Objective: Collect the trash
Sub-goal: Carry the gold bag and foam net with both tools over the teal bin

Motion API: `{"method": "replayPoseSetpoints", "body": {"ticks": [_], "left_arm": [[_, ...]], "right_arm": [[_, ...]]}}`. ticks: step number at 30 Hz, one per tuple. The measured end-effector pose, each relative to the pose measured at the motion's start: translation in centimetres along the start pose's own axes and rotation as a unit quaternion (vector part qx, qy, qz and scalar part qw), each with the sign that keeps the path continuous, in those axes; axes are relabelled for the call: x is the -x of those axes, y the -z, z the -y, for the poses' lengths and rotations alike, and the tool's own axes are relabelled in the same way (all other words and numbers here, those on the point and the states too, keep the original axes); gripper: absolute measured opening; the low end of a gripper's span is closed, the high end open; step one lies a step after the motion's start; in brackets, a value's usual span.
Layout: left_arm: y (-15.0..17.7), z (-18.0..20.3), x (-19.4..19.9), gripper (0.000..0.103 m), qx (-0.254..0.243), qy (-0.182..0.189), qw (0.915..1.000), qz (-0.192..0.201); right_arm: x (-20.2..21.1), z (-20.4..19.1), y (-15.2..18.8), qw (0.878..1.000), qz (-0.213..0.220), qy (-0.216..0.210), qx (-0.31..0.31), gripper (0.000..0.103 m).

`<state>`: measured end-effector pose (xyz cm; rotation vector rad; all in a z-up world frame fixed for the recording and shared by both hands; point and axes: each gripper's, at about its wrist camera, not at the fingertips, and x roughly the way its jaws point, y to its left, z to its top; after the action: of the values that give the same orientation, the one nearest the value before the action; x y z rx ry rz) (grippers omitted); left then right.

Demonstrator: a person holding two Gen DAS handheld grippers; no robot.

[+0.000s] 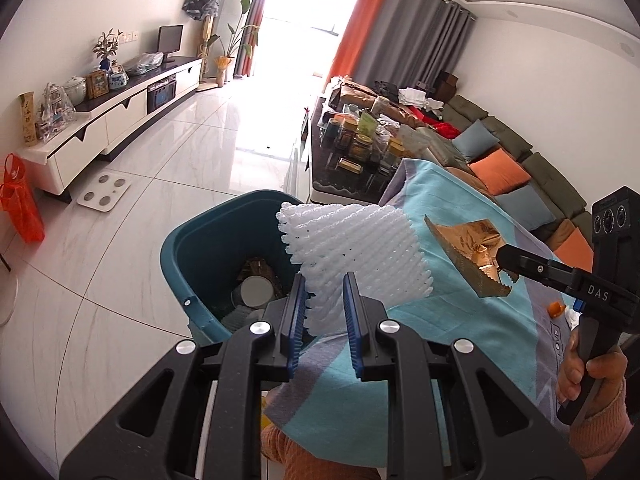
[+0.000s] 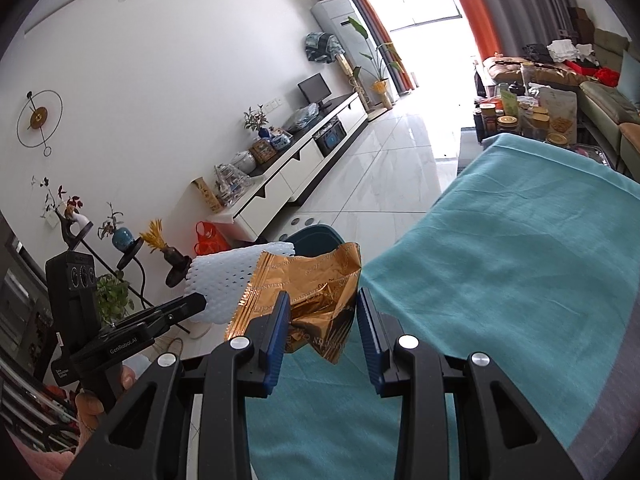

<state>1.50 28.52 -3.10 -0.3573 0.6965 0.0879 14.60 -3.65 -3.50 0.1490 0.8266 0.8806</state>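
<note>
My left gripper [image 1: 325, 300] is shut on a white foam net sleeve [image 1: 352, 256], which it holds in the air above the near rim of a teal bin [image 1: 208, 248]. The bin has a can and other trash inside. In the left wrist view my right gripper [image 1: 505, 259] comes in from the right over the teal tablecloth [image 1: 460, 320], shut on a crumpled gold wrapper [image 1: 468, 252]. In the right wrist view the gold wrapper [image 2: 308, 280] sits between the blue pads of the right gripper [image 2: 323, 300]. The foam net [image 2: 232, 276] and left gripper [image 2: 196, 304] are to its left, the bin [image 2: 316, 236] behind.
A small orange scrap [image 1: 555, 308] lies on the cloth at the right. Beyond the cloth-covered table stands a dark coffee table [image 1: 340, 184] crowded with jars, with a sofa [image 1: 540, 168] alongside. A red bag [image 1: 20, 200] and a white scale [image 1: 104, 192] sit on the tiled floor by the TV cabinet [image 1: 120, 116].
</note>
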Motion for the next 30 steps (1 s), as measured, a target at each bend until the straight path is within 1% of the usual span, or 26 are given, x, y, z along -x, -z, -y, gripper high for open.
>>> {"method": "replayPoseSetpoints", "body": {"ticks": [11,25,30], "left_arm": [[-0.1,-1.4,-0.5,0.019,0.014,-0.016,0.9998,-0.002],[0.1,-3.6,-1.3,0.019,0.035,-0.048,0.9982,-0.009],[0.0,-4.1,-1.7,0.019,0.044,-0.052,0.9976,-0.011]], "right_arm": [[-2.7,-1.3,-0.7,1.000,-0.020,-0.003,0.011,0.032],[-5.5,-2.2,-1.6,0.999,-0.042,0.003,0.029,0.032],[-6.6,-2.9,-1.8,0.998,-0.049,0.004,0.036,0.032]]}}
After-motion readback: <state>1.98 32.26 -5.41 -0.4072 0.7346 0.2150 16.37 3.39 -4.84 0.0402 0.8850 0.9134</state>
